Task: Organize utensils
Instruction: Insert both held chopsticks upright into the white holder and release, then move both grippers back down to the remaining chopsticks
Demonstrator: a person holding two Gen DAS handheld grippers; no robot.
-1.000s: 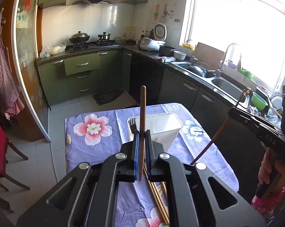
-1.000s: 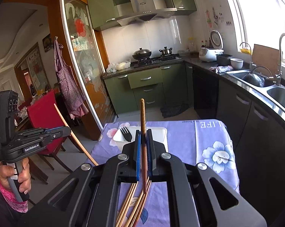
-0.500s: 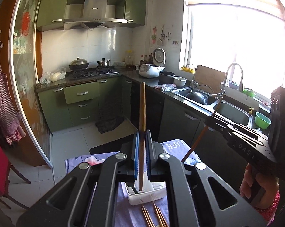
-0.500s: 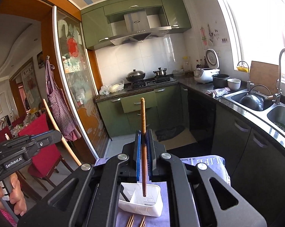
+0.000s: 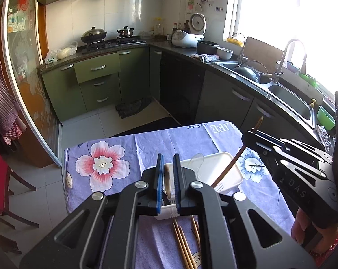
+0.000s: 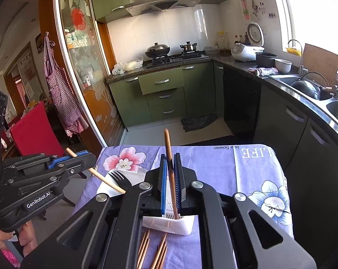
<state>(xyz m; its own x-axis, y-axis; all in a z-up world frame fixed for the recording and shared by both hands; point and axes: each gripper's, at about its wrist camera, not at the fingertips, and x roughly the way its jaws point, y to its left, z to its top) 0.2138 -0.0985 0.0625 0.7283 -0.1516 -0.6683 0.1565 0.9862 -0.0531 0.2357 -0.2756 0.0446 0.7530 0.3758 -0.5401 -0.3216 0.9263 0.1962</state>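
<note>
A white plastic utensil holder (image 5: 216, 170) stands on the flowered tablecloth; it also shows in the right wrist view (image 6: 169, 223). My left gripper (image 5: 167, 180) has its jaws slightly apart around a wooden chopstick (image 5: 167, 182) that leans down into the holder. My right gripper (image 6: 170, 177) has a small gap at its jaws around a darker chopstick (image 6: 170, 157) whose tip rests in the holder. A black fork (image 6: 119, 178) stands in the holder. Several chopsticks (image 5: 183, 244) lie on the cloth in front of it.
The table with the purple flowered cloth (image 5: 106, 163) stands in a kitchen. Green cabinets (image 5: 97, 83) and a stove are at the back, a sink counter (image 5: 281, 92) on the right, a red chair (image 6: 34, 132) on the left.
Both grippers came down over the holder. Each chopstick has slid down into it, and both jaws have eased apart from a tight grip.
</note>
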